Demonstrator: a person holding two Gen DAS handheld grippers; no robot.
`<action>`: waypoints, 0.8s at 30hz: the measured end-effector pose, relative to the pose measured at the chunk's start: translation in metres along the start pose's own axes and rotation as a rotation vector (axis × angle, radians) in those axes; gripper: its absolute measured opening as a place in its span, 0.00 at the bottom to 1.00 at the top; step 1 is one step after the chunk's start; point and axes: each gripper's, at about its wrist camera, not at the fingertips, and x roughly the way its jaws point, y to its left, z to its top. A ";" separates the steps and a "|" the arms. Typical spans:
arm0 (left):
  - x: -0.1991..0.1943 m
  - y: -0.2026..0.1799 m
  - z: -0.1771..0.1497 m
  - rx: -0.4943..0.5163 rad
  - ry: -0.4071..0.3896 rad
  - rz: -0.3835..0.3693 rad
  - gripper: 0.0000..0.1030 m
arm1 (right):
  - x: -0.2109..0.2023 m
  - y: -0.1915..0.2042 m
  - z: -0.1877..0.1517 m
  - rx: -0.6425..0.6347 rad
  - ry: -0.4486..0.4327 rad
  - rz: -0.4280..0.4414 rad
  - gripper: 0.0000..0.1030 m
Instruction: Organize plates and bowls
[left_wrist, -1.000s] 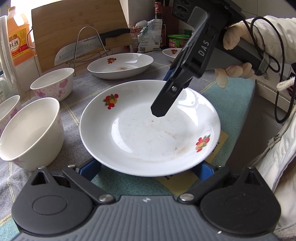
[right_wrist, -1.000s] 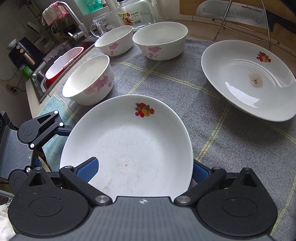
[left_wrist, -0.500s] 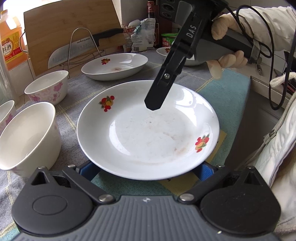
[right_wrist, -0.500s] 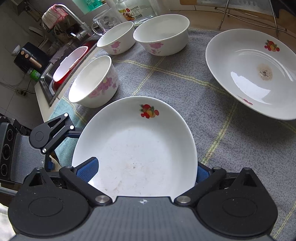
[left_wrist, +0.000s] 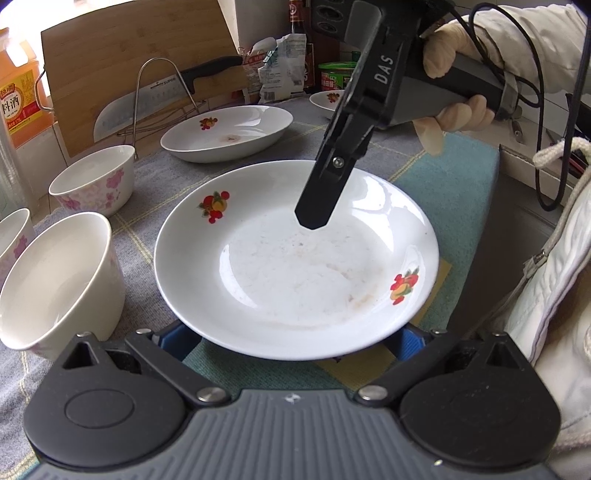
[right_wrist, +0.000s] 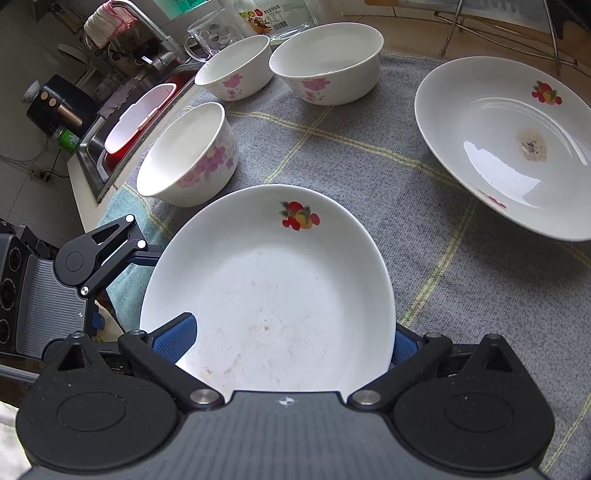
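- You are starting to pick up the plate (left_wrist: 295, 266). It sits on the cloth (left_wrist: 155, 173) between both tools.
- The left gripper (left_wrist: 290, 338) has its fingers wide apart, under the rim at 6 o'clock.
- The right gripper (right_wrist: 288, 338) is also spread wide. One finger is over the plate and one is tucked behind the rim.
- Next, I think you should pinch the rim and lift. Then set it in the big plate (left_wrist: 227, 133) at 11 o'clock.
- Watch the bowl (left_wrist: 55, 280) at 9 o'clock. It sits just beside the plate.
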 end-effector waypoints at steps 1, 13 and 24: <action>-0.001 0.000 0.001 -0.002 0.002 -0.002 0.99 | -0.001 0.000 -0.001 -0.001 0.002 -0.001 1.00; 0.001 -0.007 0.022 0.010 0.001 0.000 0.99 | -0.022 -0.007 -0.008 -0.007 -0.020 0.002 1.00; 0.016 -0.025 0.058 0.047 -0.018 -0.017 0.99 | -0.062 -0.031 -0.022 0.005 -0.068 -0.006 1.00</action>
